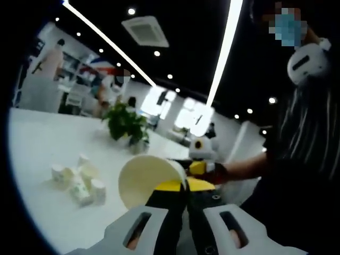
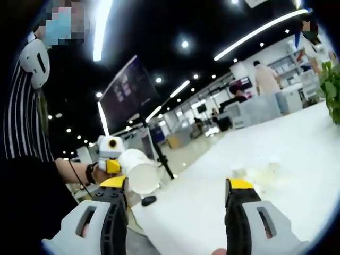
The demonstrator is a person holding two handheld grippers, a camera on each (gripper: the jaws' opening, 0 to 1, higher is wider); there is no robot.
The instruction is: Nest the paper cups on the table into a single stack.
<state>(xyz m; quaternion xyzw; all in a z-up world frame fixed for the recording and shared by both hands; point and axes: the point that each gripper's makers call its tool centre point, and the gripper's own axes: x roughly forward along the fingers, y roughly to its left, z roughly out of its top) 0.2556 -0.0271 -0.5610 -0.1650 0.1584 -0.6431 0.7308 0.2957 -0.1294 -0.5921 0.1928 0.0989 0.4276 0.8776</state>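
1. Bright office hall around me; the white surface [image 1: 48,154] carries a cluster of loose paper cups [image 1: 79,183].
2. My left tongs [image 1: 186,210] pinch one cup [image 1: 149,178] by its rim, lifted sideways for nesting.
3. My right tongs [image 2: 175,199] stand spread, holding nothing, ready to fetch another.

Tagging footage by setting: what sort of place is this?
Probably an open-plan office or showroom: ceiling light strips, a long white table with a potted plant, and a standing display screen.
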